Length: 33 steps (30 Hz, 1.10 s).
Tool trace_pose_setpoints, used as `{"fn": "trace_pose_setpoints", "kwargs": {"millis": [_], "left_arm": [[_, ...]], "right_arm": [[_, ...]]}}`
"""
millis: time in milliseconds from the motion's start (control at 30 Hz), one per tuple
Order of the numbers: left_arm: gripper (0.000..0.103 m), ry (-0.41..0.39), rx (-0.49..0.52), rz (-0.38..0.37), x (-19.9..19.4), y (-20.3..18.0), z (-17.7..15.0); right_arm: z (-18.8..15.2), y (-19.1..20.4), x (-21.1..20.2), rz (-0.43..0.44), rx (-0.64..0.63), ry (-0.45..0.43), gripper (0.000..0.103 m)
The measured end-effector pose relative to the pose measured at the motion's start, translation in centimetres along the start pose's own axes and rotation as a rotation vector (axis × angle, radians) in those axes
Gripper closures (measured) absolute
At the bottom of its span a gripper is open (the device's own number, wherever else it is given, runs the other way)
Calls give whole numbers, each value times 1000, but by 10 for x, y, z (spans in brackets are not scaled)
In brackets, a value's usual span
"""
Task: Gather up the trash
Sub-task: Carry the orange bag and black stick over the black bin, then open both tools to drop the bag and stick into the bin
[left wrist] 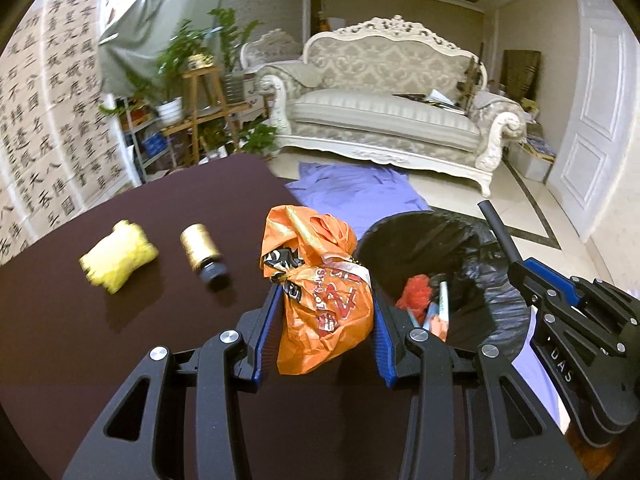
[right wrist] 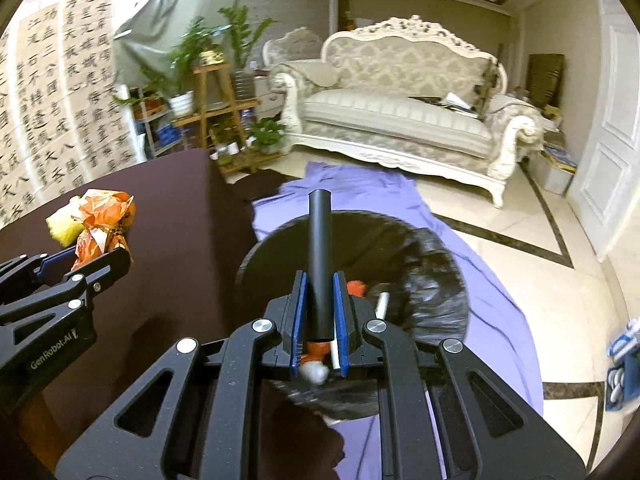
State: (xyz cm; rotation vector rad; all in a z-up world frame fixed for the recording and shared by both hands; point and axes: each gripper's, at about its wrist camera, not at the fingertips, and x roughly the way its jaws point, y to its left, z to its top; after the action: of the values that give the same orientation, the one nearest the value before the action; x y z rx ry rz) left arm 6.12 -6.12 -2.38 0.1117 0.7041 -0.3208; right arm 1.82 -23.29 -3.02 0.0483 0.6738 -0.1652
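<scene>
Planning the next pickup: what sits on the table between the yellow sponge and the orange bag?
In the left wrist view, a gold bottle with a dark cap lies between the yellow sponge and the orange bag.

A white sofa (left wrist: pixel 384 96) is seen against the far wall, potted plants (left wrist: pixel 188 64) on a wooden stand (left wrist: pixel 208 108) beside it, and calligraphy sheets (left wrist: pixel 44 120) hung left.

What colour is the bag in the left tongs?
Orange bag with red-and-white print; clearest in the left wrist view.
</scene>
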Motion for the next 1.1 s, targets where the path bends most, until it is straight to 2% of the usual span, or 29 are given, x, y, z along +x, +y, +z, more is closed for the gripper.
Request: {"fn": "trace_pose_setpoints", "kwargs": {"millis": [267,533,967,1033,1100], "left_arm": [[62,-12,56,-6,26,-33,18],[62,23,105,-8,55,-62,30],[61,89,114,11,85,-72,38],[59,99,113,9,87,-71,38],[50,108,110,8,89,-71,39]], "right_arm": [[3,-28,18,-30,33,-5,90],[8,-39,39,-39,53,-1,90],[9,-58,68,-53,111,58,90],[8,-59,70,-53,117,64,89],[8,-62,73,-53,121,72,86]]}}
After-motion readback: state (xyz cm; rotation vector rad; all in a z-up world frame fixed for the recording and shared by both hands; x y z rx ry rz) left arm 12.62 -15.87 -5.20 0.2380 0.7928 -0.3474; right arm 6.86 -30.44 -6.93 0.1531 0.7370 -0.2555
